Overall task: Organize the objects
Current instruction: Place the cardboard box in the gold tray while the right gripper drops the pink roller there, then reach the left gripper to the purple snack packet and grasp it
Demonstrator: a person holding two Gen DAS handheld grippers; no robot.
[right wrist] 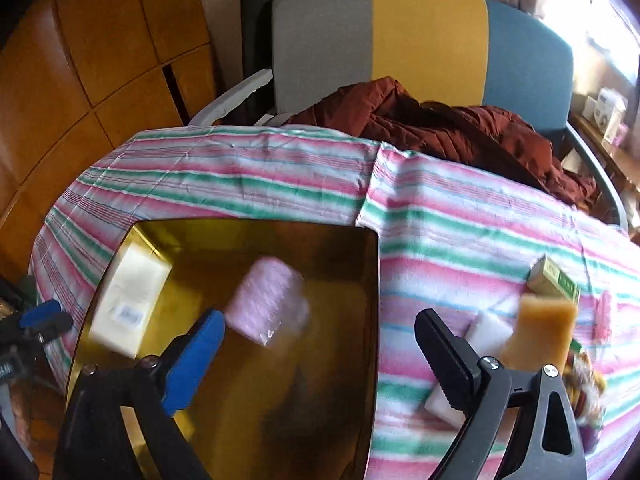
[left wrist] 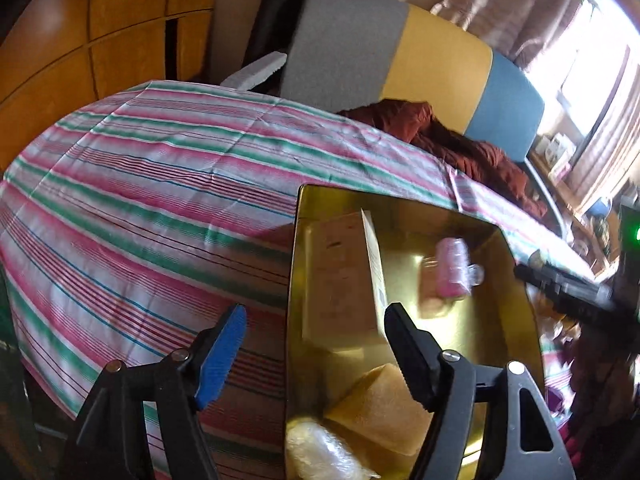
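Note:
A gold metal tray [right wrist: 374, 300] lies on the striped cloth. In it a cream box [right wrist: 128, 304] stands at the left, and a pink wrapped pack [right wrist: 268, 304] shows blurred over the middle, free of any finger. My right gripper [right wrist: 320, 320] hovers open above the tray's right rim with nothing in it. In the left wrist view the tray [left wrist: 296, 240] also holds a yellow sponge [left wrist: 380, 412] and a white bagged item [left wrist: 320, 452], along with the box [left wrist: 340, 280] and pink pack [left wrist: 452, 268]. My left gripper [left wrist: 316, 356] is open and empty over the tray's left edge.
On the cloth right of the tray lie two white blocks [right wrist: 490, 332], an orange-brown sponge [right wrist: 540, 332], a green-yellow box [right wrist: 554, 280] and a patterned wrapper [right wrist: 584, 380]. A grey, yellow and blue chair [right wrist: 428, 40] with a rust-red garment [right wrist: 460, 132] stands behind the table.

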